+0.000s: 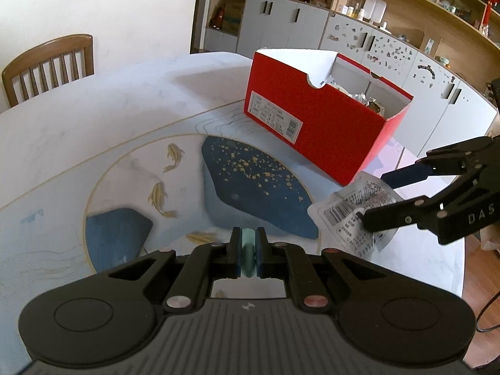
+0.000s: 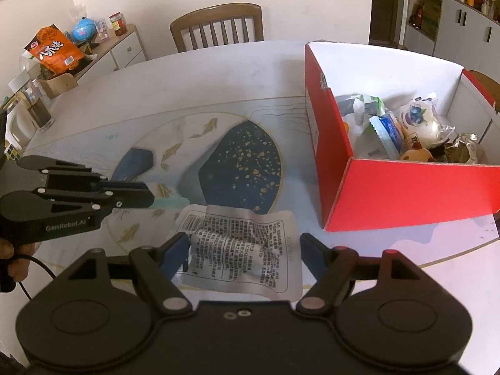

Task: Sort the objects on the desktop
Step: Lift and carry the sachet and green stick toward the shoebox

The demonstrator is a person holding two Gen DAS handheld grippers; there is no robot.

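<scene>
The surface (image 2: 218, 72) is a pale, glossy, rounded tabletop printed with a gold-ringed circle, gold fish and dark blue, gold-speckled patches. A slatted wooden chair (image 2: 216, 26) stands at its far edge against a white wall; grey cabinets (image 1: 281, 22) under open wooden shelves crowded with bottles line the room. A red cardboard box (image 2: 406, 193), white inside, sits on the surface with crinkly wrapped snacks in it. Just beside it lies a flat, wrinkled, translucent packet (image 2: 243, 250) covered in fine black print. The right claw (image 2: 243, 254) is spread wide, its blue pads either side of the packet; whether they press on it cannot be told. The left claw (image 1: 248, 254) is clenched on a thin, pale green piece (image 1: 249, 250), above the printed circle.
</scene>
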